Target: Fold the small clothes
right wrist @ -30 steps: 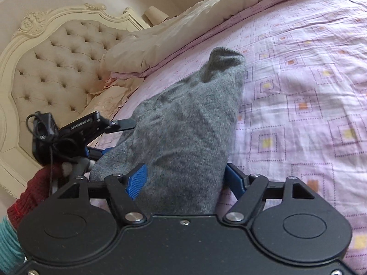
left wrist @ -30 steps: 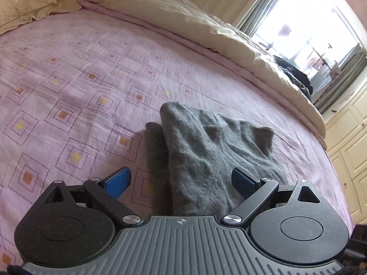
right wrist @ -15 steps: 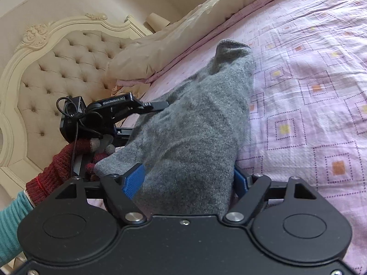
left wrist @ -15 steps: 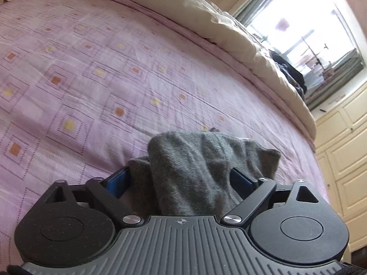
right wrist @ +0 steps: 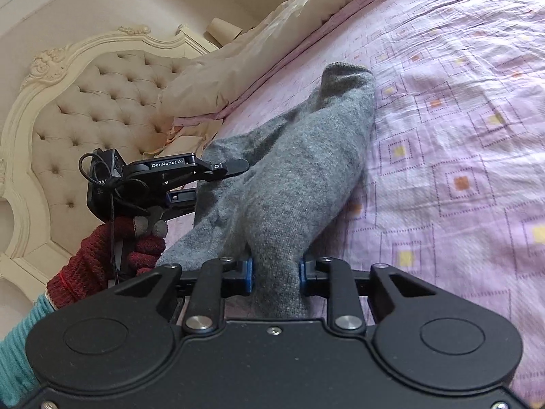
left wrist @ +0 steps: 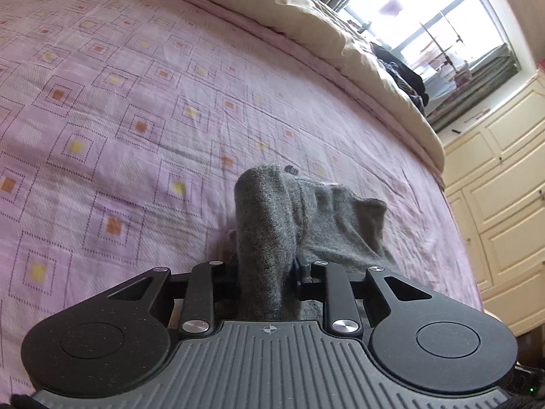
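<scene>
Across both wrist views spreads the bed (left wrist: 102, 119), its lilac sheet printed with dotted squares that have yellow and orange centres. Along its far edge lies a rolled cream duvet (left wrist: 340, 44), and in the right wrist view a tufted cream headboard (right wrist: 102, 102) with a carved frame stands behind a pale pillow (right wrist: 238, 75). A bright window (left wrist: 425, 20) with grey-green curtains and a wall of cream cupboards (left wrist: 500, 187) fill the right side of the left wrist view, with a heap of dark clothes (left wrist: 405, 78) on the bed's end below the window.

On the sheet lies the grey knitted garment (right wrist: 296, 170), bunched into long ridges, its narrow ribbed end (right wrist: 344, 71) pointing toward the pillow. Most of it rests on the bed; the near parts are drawn up into the two tools.

The right gripper (right wrist: 276, 274) has its blue-padded fingers (right wrist: 248, 274) drawn narrow, pinching a ridge of the grey knit between them. The left gripper (left wrist: 264, 272) likewise has its fingers close together, clamped on an upright fold of the same cloth; seen from the right wrist, it (right wrist: 218, 179) meets the garment's left edge, held by a hand in a dark red knitted glove (right wrist: 112, 248) with a teal sleeve (right wrist: 17, 341).
</scene>
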The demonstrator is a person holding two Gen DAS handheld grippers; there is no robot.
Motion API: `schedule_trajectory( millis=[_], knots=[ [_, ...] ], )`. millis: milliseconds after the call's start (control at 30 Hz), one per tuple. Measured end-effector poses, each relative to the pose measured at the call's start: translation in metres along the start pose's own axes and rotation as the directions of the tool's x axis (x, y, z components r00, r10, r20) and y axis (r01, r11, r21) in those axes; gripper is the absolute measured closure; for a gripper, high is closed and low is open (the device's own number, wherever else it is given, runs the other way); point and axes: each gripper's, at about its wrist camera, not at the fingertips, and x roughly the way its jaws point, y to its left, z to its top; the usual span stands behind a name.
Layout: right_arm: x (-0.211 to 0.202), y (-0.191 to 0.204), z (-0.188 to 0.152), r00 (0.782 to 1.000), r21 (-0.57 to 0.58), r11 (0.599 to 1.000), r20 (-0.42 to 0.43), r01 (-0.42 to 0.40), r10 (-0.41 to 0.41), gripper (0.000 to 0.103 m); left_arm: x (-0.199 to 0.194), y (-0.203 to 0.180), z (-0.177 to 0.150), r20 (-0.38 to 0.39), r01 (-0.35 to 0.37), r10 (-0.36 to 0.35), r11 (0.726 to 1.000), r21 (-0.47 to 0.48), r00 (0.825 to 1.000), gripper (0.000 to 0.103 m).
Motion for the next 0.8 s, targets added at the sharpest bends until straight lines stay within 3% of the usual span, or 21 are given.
schedule_trajectory(
  millis=[367, 467, 600, 633, 700, 800],
  knots=[
    [-0.096, 0.005, -0.079, 0.997, 0.073, 0.997, -0.065, 0.038, -0.034, 0.069, -0.044, -0.043, -0.097, -0.077, 0.039, -0.037, 0.999, 0.029, 0.996, 0.078],
    [-0.110, 0.008, -0.100, 0.992, 0.041, 0.994, -0.073, 0.104, -0.101, 0.065, -0.054, -0.048, -0.124, -0.080, 0.056, -0.053, 0.998, 0.029, 0.995, 0.078],
    [-0.112, 0.017, -0.118, 0.954, -0.123, 0.949, -0.038, 0.289, -0.296, 0.061, -0.053, -0.057, -0.148, -0.008, -0.093, 0.097, 0.975, 0.201, 0.995, 0.070],
    [-0.113, 0.020, -0.121, 0.949, -0.145, 0.941, -0.027, 0.307, -0.314, 0.059, -0.053, -0.056, -0.153, 0.017, -0.126, 0.126, 0.968, 0.218, 0.992, 0.063],
    [-0.116, 0.028, -0.127, 0.937, -0.182, 0.921, 0.001, 0.344, -0.350, 0.056, -0.054, -0.056, -0.158, 0.071, -0.177, 0.164, 0.954, 0.243, 0.984, 0.058],
    [-0.130, 0.038, -0.139, 0.929, -0.220, 0.903, 0.058, 0.370, -0.367, 0.056, -0.059, -0.067, -0.164, 0.140, -0.271, 0.237, 0.902, 0.336, 0.961, 0.051]
  ],
)
